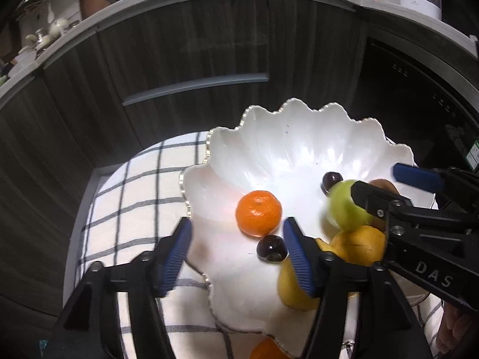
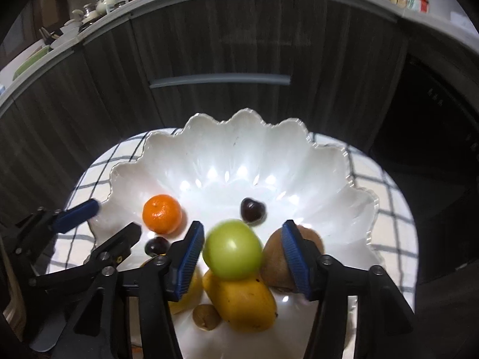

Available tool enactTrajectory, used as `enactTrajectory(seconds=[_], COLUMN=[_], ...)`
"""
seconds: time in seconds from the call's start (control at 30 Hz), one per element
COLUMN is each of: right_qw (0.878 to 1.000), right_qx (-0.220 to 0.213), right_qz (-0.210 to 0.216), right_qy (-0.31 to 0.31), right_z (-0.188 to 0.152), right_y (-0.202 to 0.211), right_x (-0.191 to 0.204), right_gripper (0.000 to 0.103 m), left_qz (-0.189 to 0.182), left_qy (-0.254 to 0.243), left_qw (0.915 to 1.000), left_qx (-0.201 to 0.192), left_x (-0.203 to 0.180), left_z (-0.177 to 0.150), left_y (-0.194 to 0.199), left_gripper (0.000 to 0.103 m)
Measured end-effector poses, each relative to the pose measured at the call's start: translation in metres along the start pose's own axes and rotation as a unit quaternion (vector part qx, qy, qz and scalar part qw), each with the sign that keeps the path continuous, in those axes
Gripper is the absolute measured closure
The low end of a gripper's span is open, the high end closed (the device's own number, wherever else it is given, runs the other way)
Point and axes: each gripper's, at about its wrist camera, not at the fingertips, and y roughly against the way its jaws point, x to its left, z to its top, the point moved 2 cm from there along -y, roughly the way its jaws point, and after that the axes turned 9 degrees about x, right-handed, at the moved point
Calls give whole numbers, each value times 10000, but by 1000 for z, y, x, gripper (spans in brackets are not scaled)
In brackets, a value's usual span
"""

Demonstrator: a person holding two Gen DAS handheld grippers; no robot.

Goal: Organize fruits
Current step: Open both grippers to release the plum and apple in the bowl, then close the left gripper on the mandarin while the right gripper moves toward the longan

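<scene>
A white scalloped bowl [image 1: 284, 149] [image 2: 224, 155] holds a mandarin [image 1: 259, 213] [image 2: 161, 214], two dark cherries [image 1: 271, 249] [image 2: 253, 211], a kiwi [image 2: 275, 260] and yellow fruits [image 1: 357, 243] [image 2: 242, 302]. A green round fruit [image 2: 232, 249] [image 1: 344, 206], slightly blurred, lies on the yellow fruit between the pads of my right gripper [image 2: 239, 227] [image 1: 375, 178]; the pads stand clear of it, open. My left gripper [image 1: 237, 223] [image 2: 116, 218] hangs open over the bowl's left rim, empty, with the mandarin just beyond its tips.
The bowl rests on a checked cloth [image 1: 134, 194] [image 2: 386, 197] over a small round table. Another mandarin [image 1: 266, 350] lies outside the bowl at the near edge. Dark cabinet fronts with a grey handle [image 1: 194, 88] stand behind, a black appliance [image 1: 419, 89] to the right.
</scene>
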Motion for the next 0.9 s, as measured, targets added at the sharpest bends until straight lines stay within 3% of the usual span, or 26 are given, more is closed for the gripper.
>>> enactTrajectory(seconds=[0.13,0.27,0.4,0.53,0.7,0.9], right_qw=[9997,9983,9968,9943,9920,9934], right_qx=[-209,-464,-698,-961,-1124,-989], right_qz=[-131,-322,-336,-469,-572,-542], right_qy=[-39,-150,-211,-24,-67,-226], right_z=[1,-5,-18,-36,-58,-77], right_y=[15,35,62,87,106,109], right_x=[-1,-6,-7,2,4,-1], right_gripper=[31,31,31,31,31,31], left_qz=[258,415,550,795,839,805], left_qy=[11,24,148,156,276,409], left_qw=[9994,9984,9967,9930,9911,9904], left_qx=[-229,-381,-582,-858,-996,-1045], left_x=[1,2,3,-1,-3,-6], left_z=[-1,-2,-9,-22,-41,-61], left_y=[13,28,47,71,90,100], left_gripper=[22,19,8,5,5,5])
